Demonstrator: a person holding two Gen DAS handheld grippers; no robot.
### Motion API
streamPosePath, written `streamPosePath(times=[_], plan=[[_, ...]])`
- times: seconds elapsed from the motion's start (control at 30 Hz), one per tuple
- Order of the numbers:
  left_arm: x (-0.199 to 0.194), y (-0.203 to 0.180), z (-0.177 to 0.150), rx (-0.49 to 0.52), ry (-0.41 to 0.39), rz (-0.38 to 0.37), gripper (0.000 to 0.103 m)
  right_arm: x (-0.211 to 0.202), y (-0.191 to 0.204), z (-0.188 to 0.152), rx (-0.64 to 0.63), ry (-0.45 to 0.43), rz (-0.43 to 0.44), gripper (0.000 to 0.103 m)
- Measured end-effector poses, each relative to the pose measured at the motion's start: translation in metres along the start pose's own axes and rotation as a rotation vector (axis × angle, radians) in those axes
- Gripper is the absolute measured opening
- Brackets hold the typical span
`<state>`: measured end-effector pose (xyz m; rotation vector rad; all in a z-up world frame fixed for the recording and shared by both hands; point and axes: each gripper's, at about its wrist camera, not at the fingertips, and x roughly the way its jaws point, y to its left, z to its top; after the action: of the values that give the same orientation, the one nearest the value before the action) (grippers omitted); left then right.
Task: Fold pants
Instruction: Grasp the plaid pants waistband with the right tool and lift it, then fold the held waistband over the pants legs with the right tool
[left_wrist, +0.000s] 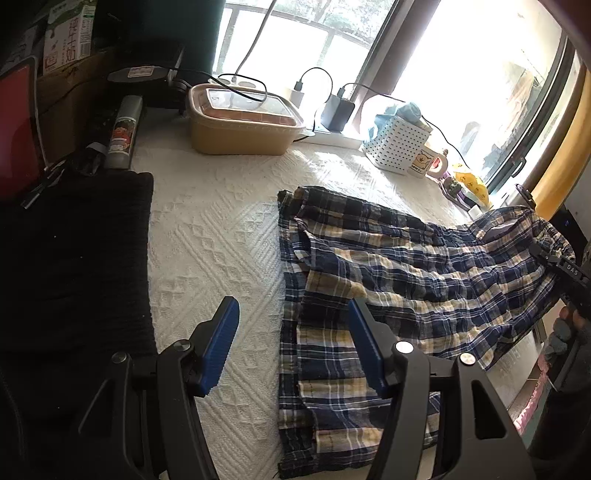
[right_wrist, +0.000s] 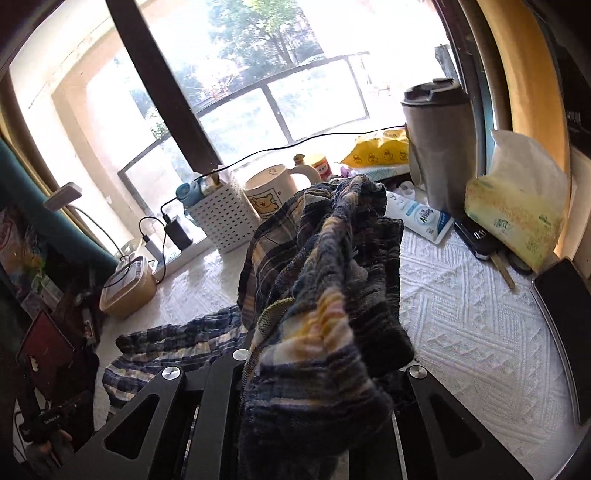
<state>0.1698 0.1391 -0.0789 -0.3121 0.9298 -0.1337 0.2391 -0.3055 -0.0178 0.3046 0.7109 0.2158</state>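
**Inspector:** On the white textured bedspread, where do the plaid pants lie, and how do you rate the cloth?

**Operator:** I see them spread across the right half of the cover, legs running toward the near edge, the waistband end lifted off the surface at the far right. I judge the fabric light, thin and limp: it sags and bunches under its own weight, with nothing stiff or fragile in it. It should not slip much against ribbed pads, though a single layer could pull free of a shallow bite.

**Inspector:** Best purchase?

**Operator:** I would take the gathered elastic waistband and the leg hems, where several layers stack.

**Inspector:** State of the right gripper?

**Operator:** Jaws drawn close together and clamped on a wad of the pants, which drapes over the fingers and hides the pads from my right wrist view.

**Inspector:** And the left gripper?

**Operator:** Jaws standing apart, empty. Its blue pads hang above the spread and the left edge of the pants; whether one pad grazes the cloth I cannot tell.
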Motion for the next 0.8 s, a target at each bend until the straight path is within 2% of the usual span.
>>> streamPosePath(times=[0.07, 0.3, 0.43, 0.57, 0.8], plan=[[-0.005, 0.001, 0.000, 0.025, -0.017, 0.025, 0.061, -0.001, 0.014, 0.001, -0.020, 0.013, 0.033, 0.015], [-0.025, 0.002, 0.003, 0.043, -0.077, -0.014, 0.061, -0.003, 0.080, 0.002, -0.133, 0.016, 0.123, 0.015], [-0.029, 0.004, 0.001, 0.035, -0.087, -0.041, 0.061, 0.007, 0.121, -0.003, -0.196, 0.041, 0.195, 0.015], [-0.035, 0.010, -0.003, 0.010, -0.091, -0.057, 0.061, 0.024, 0.159, -0.016, -0.257, 0.094, 0.245, 0.015], [-0.043, 0.021, -0.009, -0.007, -0.098, -0.071, 0.061, 0.064, 0.210, -0.051, -0.342, 0.203, 0.276, 0.014]])
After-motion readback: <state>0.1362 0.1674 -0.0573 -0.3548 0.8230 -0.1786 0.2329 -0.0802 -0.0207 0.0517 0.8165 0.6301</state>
